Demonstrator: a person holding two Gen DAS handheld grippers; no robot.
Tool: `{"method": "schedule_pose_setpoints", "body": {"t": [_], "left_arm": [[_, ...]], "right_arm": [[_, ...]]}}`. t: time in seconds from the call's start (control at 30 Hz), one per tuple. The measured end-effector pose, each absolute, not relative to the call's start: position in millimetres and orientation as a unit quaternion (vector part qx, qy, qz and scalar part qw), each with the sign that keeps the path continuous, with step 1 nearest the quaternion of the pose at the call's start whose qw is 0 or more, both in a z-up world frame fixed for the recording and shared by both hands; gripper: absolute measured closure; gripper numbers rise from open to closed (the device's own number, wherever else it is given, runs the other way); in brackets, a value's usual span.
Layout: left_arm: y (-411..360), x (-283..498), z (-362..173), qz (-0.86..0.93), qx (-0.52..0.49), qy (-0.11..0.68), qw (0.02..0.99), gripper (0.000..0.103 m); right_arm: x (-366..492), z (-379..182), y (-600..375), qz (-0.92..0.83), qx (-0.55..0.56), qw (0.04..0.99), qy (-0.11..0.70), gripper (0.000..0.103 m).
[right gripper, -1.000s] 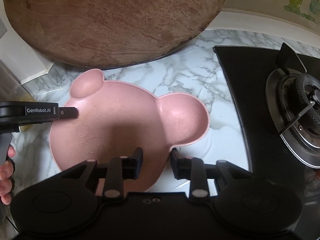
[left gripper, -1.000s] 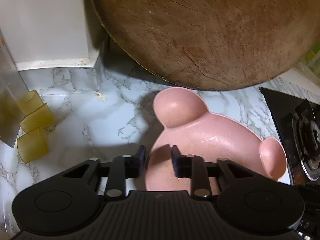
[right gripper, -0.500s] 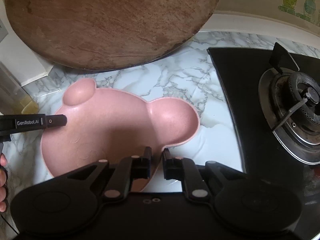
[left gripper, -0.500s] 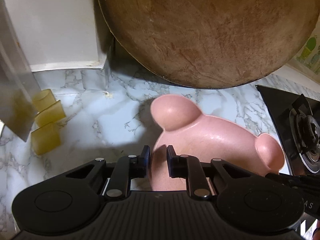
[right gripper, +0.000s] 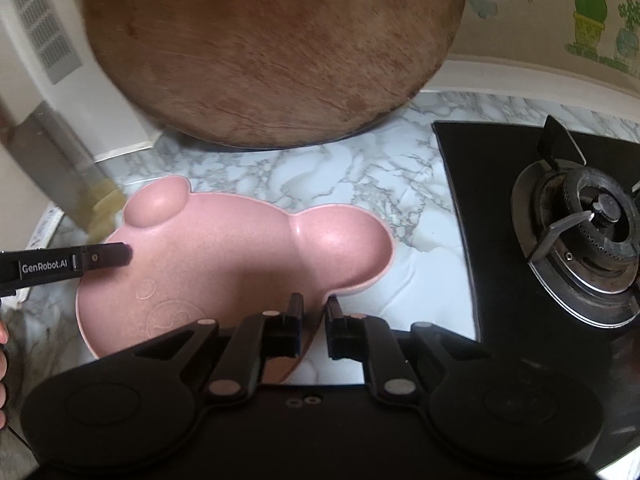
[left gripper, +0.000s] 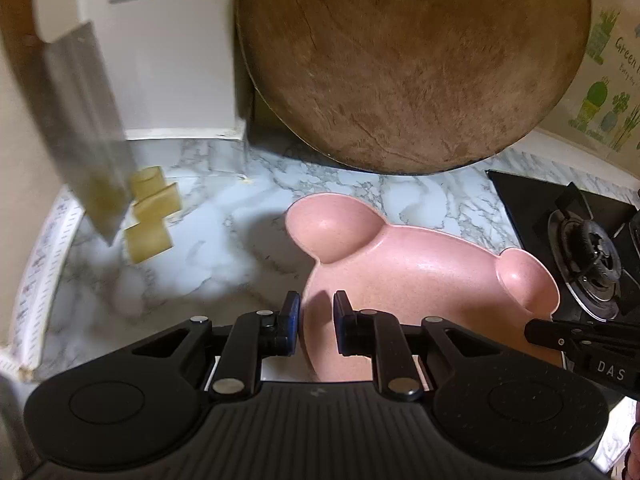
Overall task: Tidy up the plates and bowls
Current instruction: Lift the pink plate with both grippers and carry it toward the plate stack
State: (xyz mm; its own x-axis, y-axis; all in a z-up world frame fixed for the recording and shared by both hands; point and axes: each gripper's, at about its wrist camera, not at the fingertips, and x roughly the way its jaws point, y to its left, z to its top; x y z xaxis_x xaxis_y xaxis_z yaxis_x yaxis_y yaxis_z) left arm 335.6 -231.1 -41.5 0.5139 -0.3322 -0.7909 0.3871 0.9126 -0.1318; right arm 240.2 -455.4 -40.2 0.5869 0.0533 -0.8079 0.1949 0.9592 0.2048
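Observation:
A pink bear-shaped plate (left gripper: 420, 264) with two round ear wells hangs a little above the marble counter (left gripper: 224, 248). My left gripper (left gripper: 316, 318) is shut on the plate's left rim, which sits pinched between the pads. In the right wrist view the same plate (right gripper: 240, 248) fills the centre. My right gripper (right gripper: 314, 314) is shut on its near rim, below the right ear. One left finger (right gripper: 104, 256) reaches in over the plate's left side. The right gripper's finger (left gripper: 560, 332) shows at the plate's right edge in the left wrist view.
A large round wooden board (left gripper: 408, 60) leans against the back wall. A black gas hob (right gripper: 580, 220) lies to the right. A steel blade (left gripper: 84, 120) hangs at the left over yellow blocks (left gripper: 148, 216), beside a white box (left gripper: 168, 40).
Both grippers have closed on the plate's rim and risen with it. The counter, board and hob now look farther away, and the hanging blade has come further into view.

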Motion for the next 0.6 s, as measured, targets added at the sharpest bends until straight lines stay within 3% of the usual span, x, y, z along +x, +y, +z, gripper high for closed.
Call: {"method": "schedule_pose_setpoints", "body": {"t": [0.6], "left_arm": [[-182,228,-10,-0.164,0.019,0.427,0.889,0.086]], "right_arm": [[178,-6,-425,0.024,0.102,0.896,0.432,0.092]]}}
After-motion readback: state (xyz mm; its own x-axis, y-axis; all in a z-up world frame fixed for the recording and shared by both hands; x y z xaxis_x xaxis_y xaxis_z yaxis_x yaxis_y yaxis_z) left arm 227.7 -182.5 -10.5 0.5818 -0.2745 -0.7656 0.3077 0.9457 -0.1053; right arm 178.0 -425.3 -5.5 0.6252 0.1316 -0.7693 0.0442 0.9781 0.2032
